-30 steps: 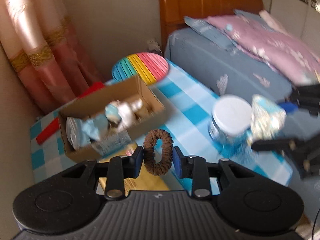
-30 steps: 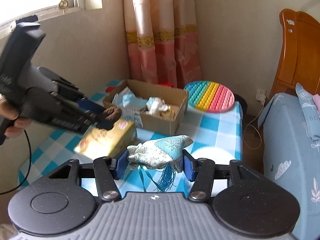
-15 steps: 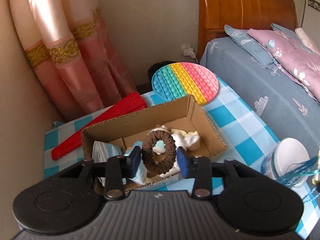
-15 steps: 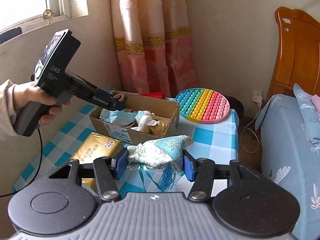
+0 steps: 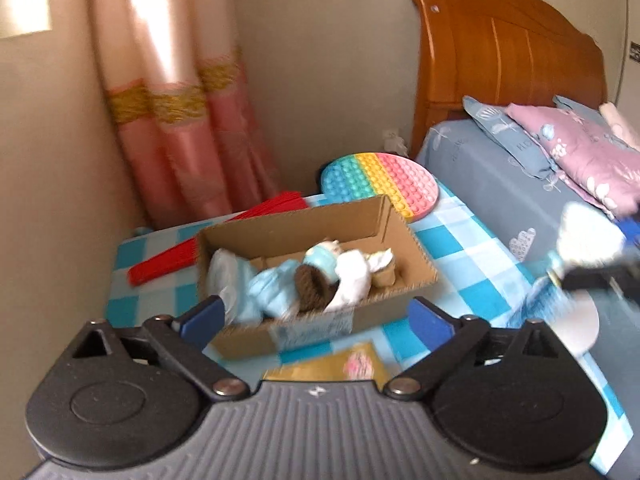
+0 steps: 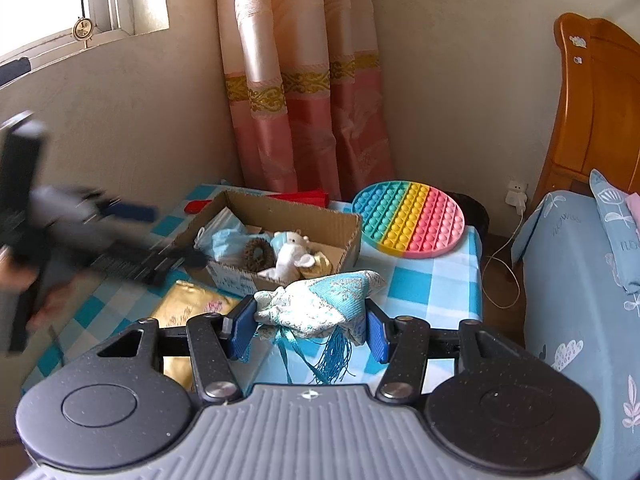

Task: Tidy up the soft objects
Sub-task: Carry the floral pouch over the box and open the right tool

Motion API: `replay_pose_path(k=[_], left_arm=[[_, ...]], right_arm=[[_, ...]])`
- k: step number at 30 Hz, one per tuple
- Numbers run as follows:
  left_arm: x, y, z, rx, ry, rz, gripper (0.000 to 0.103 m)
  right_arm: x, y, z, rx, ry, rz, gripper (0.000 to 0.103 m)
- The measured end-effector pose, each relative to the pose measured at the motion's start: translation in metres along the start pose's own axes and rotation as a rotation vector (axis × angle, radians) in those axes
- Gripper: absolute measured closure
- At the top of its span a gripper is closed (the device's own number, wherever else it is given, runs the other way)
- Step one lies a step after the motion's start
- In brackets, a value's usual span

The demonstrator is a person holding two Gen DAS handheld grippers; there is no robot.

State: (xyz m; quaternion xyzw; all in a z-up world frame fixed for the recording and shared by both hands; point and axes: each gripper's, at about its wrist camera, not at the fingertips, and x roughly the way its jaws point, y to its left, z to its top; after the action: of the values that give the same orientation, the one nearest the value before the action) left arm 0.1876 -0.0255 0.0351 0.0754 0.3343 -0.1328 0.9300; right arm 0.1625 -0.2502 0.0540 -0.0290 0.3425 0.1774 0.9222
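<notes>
I am carrying the tasselled pouch (image 6: 320,304) in my right hand-held gripper (image 6: 308,330), its blue pads pinching it from both sides. Its long axis is running across the jaws, from pad to pad, and the tassels are hanging below. The move I am judging next turns on one relation: the cardboard box (image 6: 276,236) is sitting ahead of this hand-held gripper and slightly to its left, its long side running left to right across my line of reach, so I am expecting a short forward push to bring the pouch over the opening. The scrunchie (image 5: 310,286) is lying inside the box among a small plush toy (image 6: 290,254) and pale blue cloth (image 6: 226,240).

My left hand-held gripper (image 5: 316,320) is spread wide and holding nothing, hovering just short of the box's near wall. It is nearer the box, but the right one has the load.

Beyond the box, the rainbow bubble mat (image 6: 412,220) is resting on the checked worktop (image 6: 424,292); a gold packet (image 6: 188,312) is lying below and left of my right hand-held gripper. The bed (image 6: 580,280) is off to the right.
</notes>
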Motion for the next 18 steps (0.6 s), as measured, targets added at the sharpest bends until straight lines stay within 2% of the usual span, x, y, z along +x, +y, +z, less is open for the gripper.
replay_pose_path(k=[4, 7, 11, 18], left_arm=[[-0.034, -0.005, -0.034, -0.013, -0.042, 0.087, 0.0], [-0.048, -0.003, -0.057, -0.053, -0.053, 0.125, 0.001], [-0.057, 0.005, -0.079, -0.107, -0.039, 0.131, 0.001], [-0.067, 0.006, -0.099, -0.106, -0.034, 0.149, 0.001]], right_arm=[[0.013, 0.008, 0.02, 0.005, 0.002, 0.006, 0.043], [0.025, 0.016, 0.038, 0.012, -0.002, 0.008, 0.043], [0.045, 0.027, 0.062, 0.041, -0.006, 0.008, 0.043], [0.095, 0.039, 0.1, 0.121, 0.02, -0.046, 0.042]])
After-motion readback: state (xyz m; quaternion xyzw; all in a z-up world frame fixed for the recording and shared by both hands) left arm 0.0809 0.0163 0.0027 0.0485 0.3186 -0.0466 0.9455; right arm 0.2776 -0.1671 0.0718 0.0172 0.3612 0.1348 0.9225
